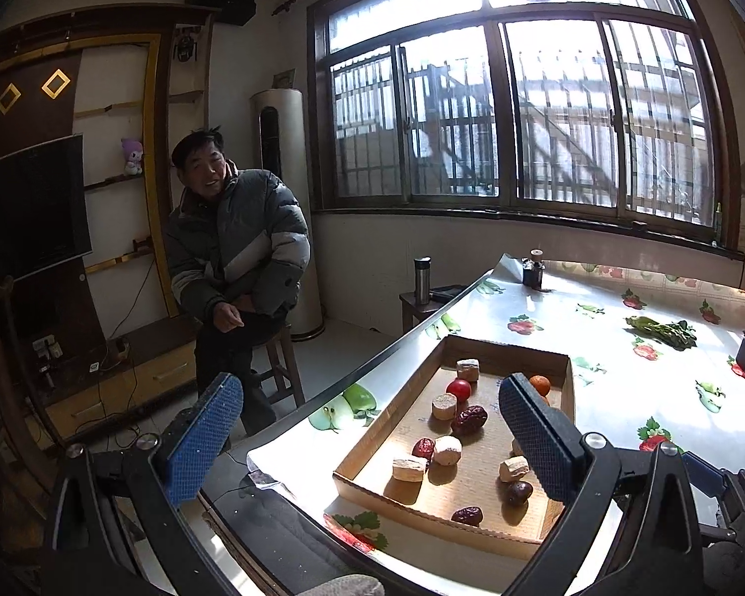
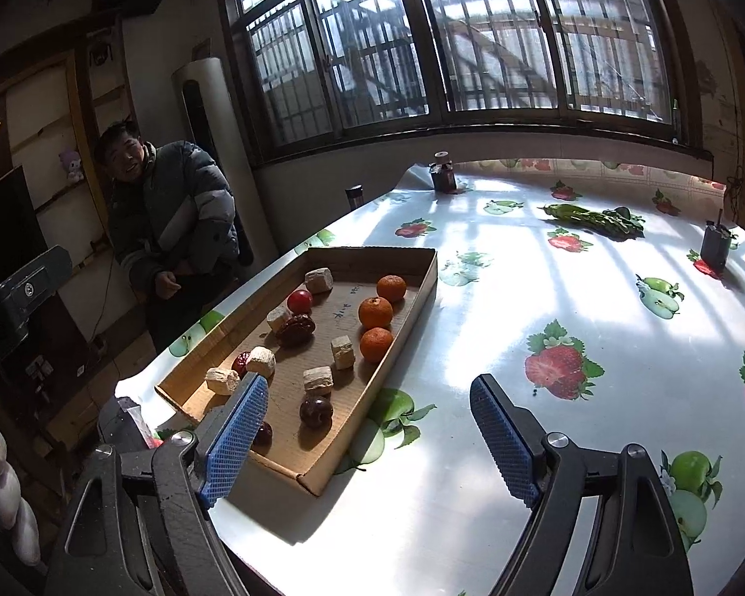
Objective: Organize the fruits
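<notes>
A shallow cardboard tray [image 2: 412, 293] [image 1: 568, 397] lies near the table's left edge. In it are three oranges [image 2: 375, 312], a small red fruit [image 2: 299, 301] [image 1: 458, 389], several dark red dates [image 2: 295, 330] [image 1: 469, 418] and several beige cake blocks [image 2: 318, 379] [image 1: 513, 468]. My left gripper [image 1: 372, 439] is open and empty, above the tray's near left corner. My right gripper [image 2: 372, 434] is open and empty, over the tray's near right corner and the tablecloth.
The table has a glossy fruit-print cloth [image 2: 546, 298]. Green vegetables [image 2: 596, 218] lie at the far right, with a dark jar [image 2: 443, 174] and a dark holder [image 2: 715, 246]. A man [image 1: 233, 268] sits on a stool left of the table.
</notes>
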